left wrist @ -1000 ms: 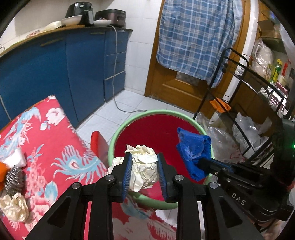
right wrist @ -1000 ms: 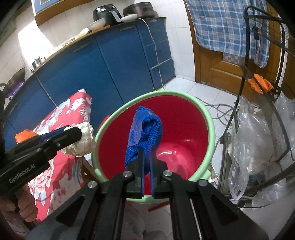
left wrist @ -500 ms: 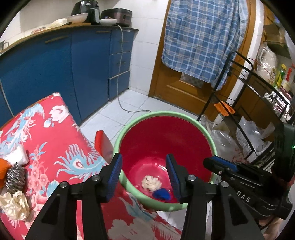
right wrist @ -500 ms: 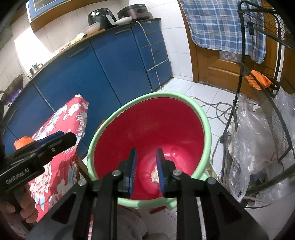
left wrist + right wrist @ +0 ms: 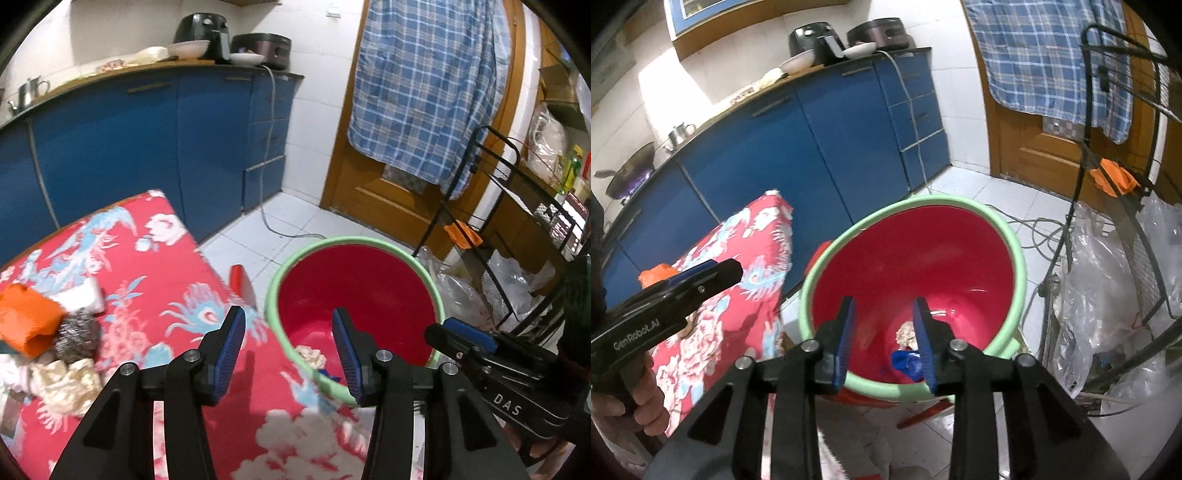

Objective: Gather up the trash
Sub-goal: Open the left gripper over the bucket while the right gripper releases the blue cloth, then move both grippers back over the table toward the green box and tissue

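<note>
Both grippers now empty; paper wad (image 5: 907,331), blue cloth (image 5: 905,362) in bucket (image 5: 1015,236).

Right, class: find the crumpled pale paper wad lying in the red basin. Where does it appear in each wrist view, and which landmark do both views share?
Left wrist view: the paper wad sits low in the centre, just inside the red basin's near green rim, between the hand-held gripper's fingers.
Right wrist view: the paper wad lies low on the basin floor, right of centre, above a blue cloth.
Shared landmark: the blue plaid cloth hanging on the wooden door.
</note>
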The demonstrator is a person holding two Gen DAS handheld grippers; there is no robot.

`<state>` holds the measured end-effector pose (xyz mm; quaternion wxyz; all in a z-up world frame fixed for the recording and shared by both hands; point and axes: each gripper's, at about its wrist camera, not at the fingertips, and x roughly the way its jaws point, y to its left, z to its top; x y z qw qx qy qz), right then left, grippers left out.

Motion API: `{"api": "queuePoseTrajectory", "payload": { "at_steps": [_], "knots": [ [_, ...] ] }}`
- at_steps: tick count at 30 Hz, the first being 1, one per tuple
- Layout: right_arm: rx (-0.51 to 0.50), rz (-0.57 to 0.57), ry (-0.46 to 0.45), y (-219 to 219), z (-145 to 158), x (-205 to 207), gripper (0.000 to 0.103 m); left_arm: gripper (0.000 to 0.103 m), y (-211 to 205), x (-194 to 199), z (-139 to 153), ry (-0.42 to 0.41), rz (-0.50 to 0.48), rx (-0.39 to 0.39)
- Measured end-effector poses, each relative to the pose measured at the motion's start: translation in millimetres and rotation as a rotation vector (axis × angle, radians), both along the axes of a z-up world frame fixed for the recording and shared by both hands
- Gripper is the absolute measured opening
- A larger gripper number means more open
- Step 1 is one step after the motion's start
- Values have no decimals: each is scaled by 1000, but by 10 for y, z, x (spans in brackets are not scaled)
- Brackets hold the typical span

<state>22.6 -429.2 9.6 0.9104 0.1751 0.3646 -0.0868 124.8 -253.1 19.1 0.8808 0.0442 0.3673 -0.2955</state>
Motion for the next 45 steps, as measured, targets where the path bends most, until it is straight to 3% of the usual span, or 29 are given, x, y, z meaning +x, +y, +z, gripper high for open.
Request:
{"api": "queuePoseTrajectory", "payload": {
  "at_steps": [4,14,20,29,34,45],
  "knots": [
    [-24,33,-14,169,89,6,50,52,191,-32,58,-19,41,4],
    [-72,157,-38,716,258,105,74,63,880,-75,185,-47,182,0],
    [-86,216,-51,1054,329,158,80,65,1305,-79,217,-51,259,8],
    [-108,313,-54,1561,384,256,80,65,2036,-26,146,-43,377,103],
    [-116,342,-38,1804,346,318,80,65,2519,80,39,33,439,104],
    [-132,387,-4,2139,283,389,80,65,3072,453,-246,97,461,182]
  ]
}}
